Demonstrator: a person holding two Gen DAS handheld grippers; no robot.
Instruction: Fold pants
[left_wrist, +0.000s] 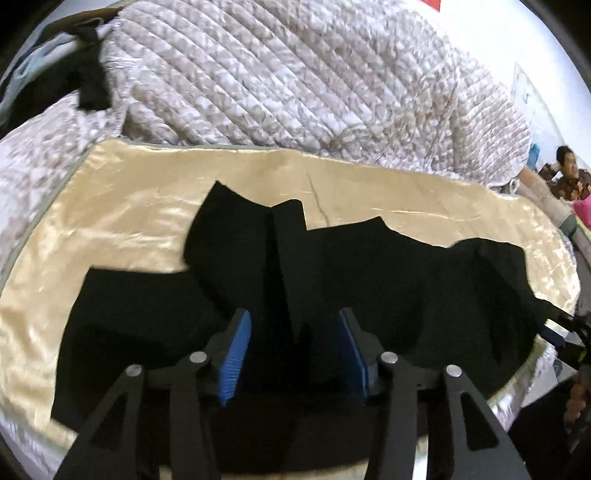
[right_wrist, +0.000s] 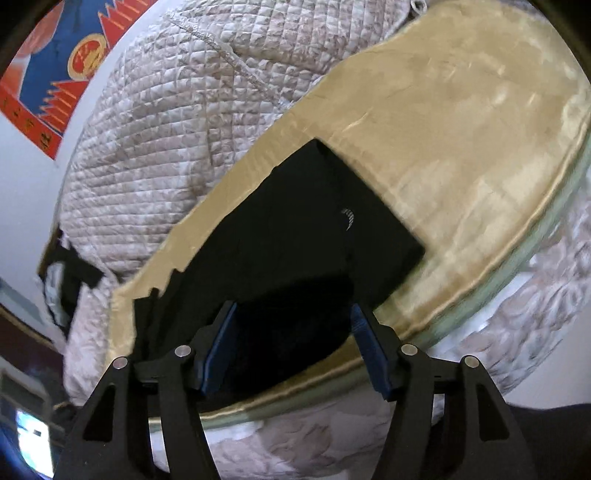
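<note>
Lying rumpled on a gold satin cloth (left_wrist: 122, 206) spread over the quilted bed (left_wrist: 295, 74), the black pants (left_wrist: 369, 280) look soft, light and floppy, likely to slide on that sheen. Both the left tool (left_wrist: 291, 354) and the right tool (right_wrist: 293, 354) stand apart, pads clear of the fabric below them. Pinching a hem or waistband edge, where layers stack, should hold best.
</note>
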